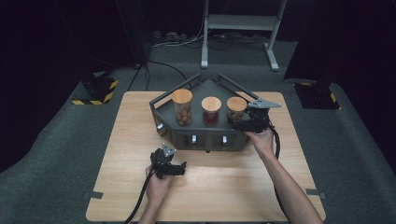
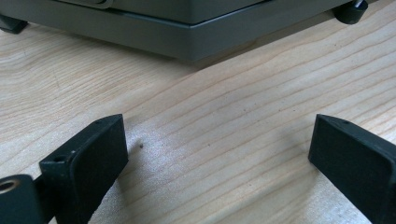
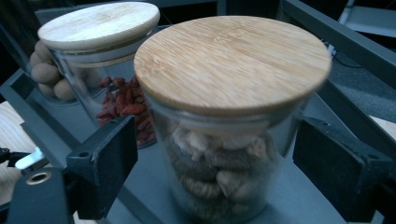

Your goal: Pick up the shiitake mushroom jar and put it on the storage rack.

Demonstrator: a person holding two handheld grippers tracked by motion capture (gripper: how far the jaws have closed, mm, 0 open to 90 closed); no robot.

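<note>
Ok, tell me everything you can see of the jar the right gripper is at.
The jar is clear glass, round and upright, capped with a flat round bamboo-look lid that sits closed. It is filled with pale, wrinkled nut-like pieces. It stands at the right end of a row of three in the dark grey tray, beside the jar of red berries. The right gripper has its jaws on either side of the glass, apart from it, not pressing.
</note>
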